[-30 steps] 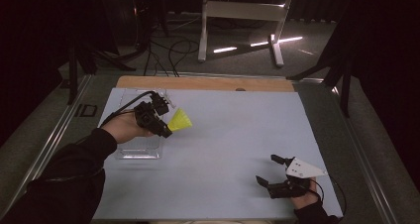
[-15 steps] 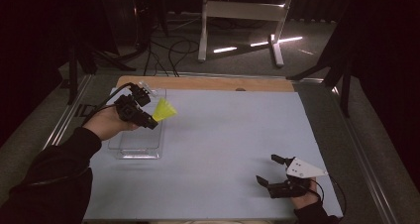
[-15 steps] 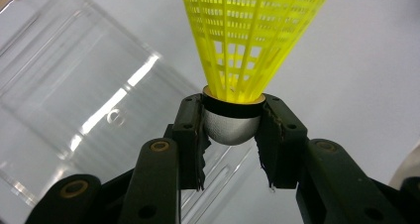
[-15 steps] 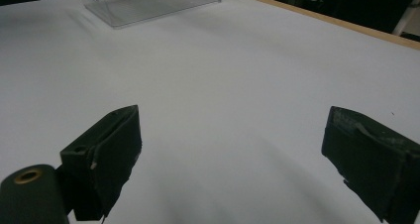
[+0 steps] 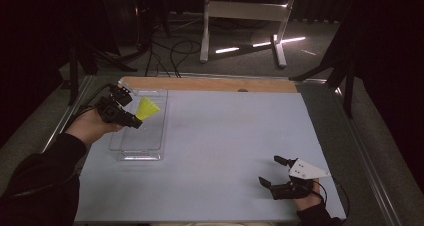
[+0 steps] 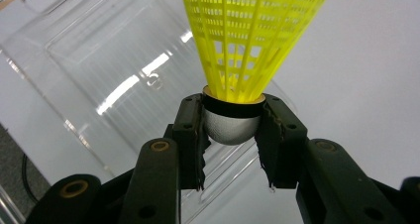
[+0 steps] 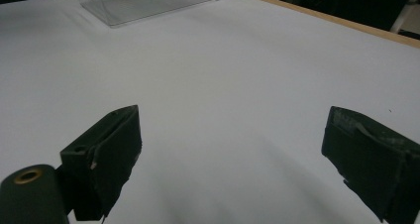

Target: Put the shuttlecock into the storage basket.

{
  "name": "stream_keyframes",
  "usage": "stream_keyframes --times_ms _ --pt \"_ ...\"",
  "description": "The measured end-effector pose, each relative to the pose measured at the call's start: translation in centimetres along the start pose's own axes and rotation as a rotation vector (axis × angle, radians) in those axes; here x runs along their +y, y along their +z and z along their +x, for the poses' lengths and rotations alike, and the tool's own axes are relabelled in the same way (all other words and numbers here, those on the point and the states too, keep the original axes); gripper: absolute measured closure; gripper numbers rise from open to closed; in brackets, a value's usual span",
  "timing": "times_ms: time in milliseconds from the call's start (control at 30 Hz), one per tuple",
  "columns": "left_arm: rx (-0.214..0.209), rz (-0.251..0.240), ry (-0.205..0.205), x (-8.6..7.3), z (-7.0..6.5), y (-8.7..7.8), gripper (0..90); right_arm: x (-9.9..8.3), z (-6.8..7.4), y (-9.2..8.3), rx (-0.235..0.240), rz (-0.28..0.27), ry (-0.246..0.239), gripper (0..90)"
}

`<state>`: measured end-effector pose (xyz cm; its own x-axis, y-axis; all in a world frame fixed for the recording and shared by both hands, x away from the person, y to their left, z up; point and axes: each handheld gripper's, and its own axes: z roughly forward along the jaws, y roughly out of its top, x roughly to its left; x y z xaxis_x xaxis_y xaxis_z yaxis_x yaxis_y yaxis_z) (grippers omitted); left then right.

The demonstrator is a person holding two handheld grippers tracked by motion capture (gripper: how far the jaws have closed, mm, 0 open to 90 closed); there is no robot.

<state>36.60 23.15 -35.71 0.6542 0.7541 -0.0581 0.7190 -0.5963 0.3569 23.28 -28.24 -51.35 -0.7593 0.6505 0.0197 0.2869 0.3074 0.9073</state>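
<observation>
At the far left of the high view, a person's dark sleeve is reaching in from the bottom edge, and the hand is carrying the left hand-held gripper over the left part of the surface. A black cable is trailing from it toward the left edge. This hand-held gripper is gripping a yellow shuttlecock by its base, with the skirt pointing away from the hand and to the right. In the left gripper view, the two black jaws are pressing on either side of the shuttlecock's rounded grey-white cork, and the yellow mesh skirt is fanning upward out of the frame.

The shuttlecock is hanging over the far half of a clear plastic box, which is sitting on the surface near its left side, just short of the wooden strip along the far edge. Whether the shuttlecock is touching the box cannot be told.

Well apart, near the bottom right corner of the surface, the right hand-held gripper is resting low in the person's other hand, a grey three-cornered plate on top. Its jaws are standing wide apart with nothing between them; the right gripper view is showing bare pale surface between them and the clear box far off.
</observation>
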Motion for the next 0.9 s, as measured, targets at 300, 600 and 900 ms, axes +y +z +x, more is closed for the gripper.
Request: stream_keyframes --times_ms 300,600,900 --pt "0.027 -0.017 -0.081 -1.7 1.1 -0.7 65.8 0.0 0.0 0.0 0.0 0.003 0.0 8.7" --pt "0.051 -0.009 -0.139 -3.2 1.6 -0.4 65.7 0.0 0.0 0.0 0.0 0.003 0.003 8.7" --pt "0.046 -0.011 -0.184 -4.4 1.6 0.3 65.7 0.0 0.0 0.0 0.002 0.008 0.0 8.7"
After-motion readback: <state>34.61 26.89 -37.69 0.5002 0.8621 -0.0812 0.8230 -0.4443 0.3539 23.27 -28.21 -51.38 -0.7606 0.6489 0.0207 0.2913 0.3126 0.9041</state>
